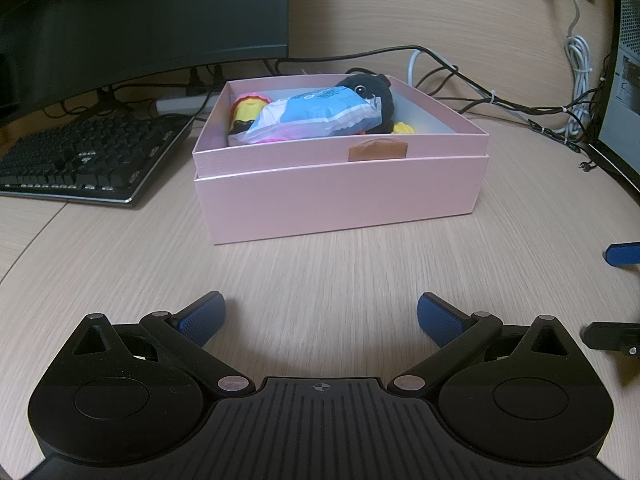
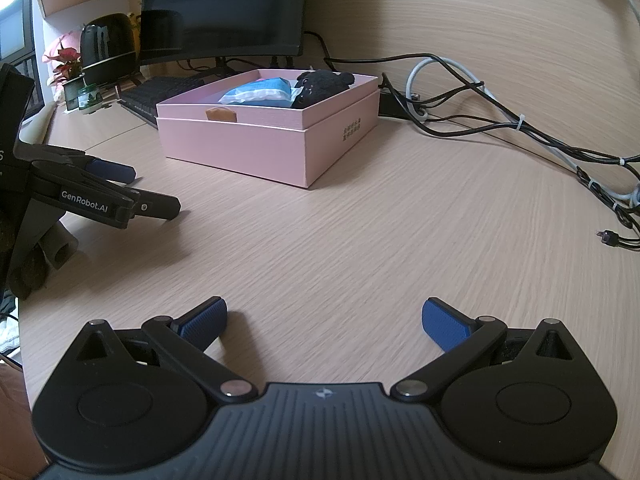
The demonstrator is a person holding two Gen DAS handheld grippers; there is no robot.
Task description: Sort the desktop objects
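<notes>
While both our left tool (image 1: 321, 316) and right tool (image 2: 325, 320) hang released and empty, we note the white-and-blue plastic packet (image 1: 316, 114) heaped above the pink cardboard box (image 1: 340, 196) rim, liable to slide out onto the pale wood-grain table (image 1: 320, 264) if nudged.

A pale wood-grain tabletop (image 2: 360, 220) fills the scene. A dark monitor (image 2: 224, 8) stands at its back, with a black keyboard (image 1: 80, 156) just below it. Tangled cables (image 2: 520, 128) lie to the monitor's right, a small red-leaved plant (image 2: 66, 64) to its left.
</notes>
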